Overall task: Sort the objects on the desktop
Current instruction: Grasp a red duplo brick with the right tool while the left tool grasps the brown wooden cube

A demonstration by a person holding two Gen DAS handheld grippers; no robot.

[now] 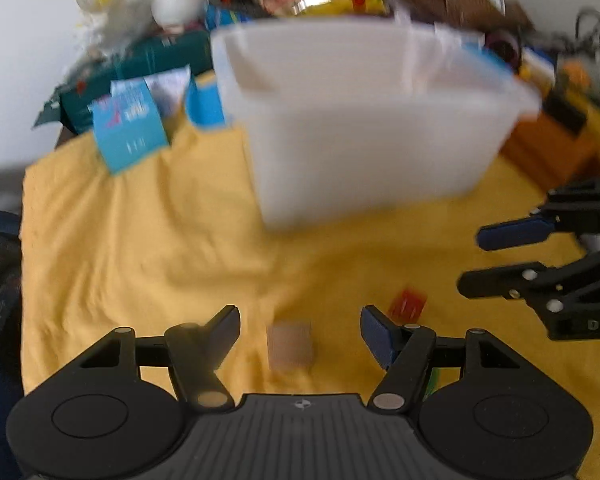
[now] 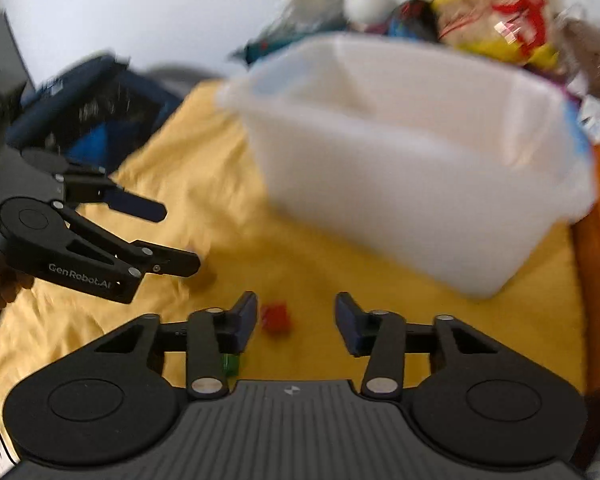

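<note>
**Two open grippers over small blocks on a yellow cloth**

A rumpled yellow cloth (image 1: 140, 240) covers the desk, with a white wall behind and a heap of snack bags and boxes along the far edge. A white plastic bin (image 1: 364, 120) stands at twelve o'clock from both grippers, open at the top; its inside is too blurred to read.

The left gripper (image 1: 300, 334) has its fingers spread apart, holding nothing. A small tan block (image 1: 290, 346) lies on the cloth directly between them, dead ahead. It looks squat and roughly square, so no long axis is clear. The left gripper is plainly the nearer one to it.

The right gripper (image 2: 296, 324) is likewise spread and empty. A small red block (image 2: 275, 318) lies between its fingers, close to the left finger, at about eleven o'clock. A green piece (image 2: 231, 363) peeks out under that finger's linkage.

Each gripper likely needs only to drop and close, the right one shifting slightly left first.
</note>
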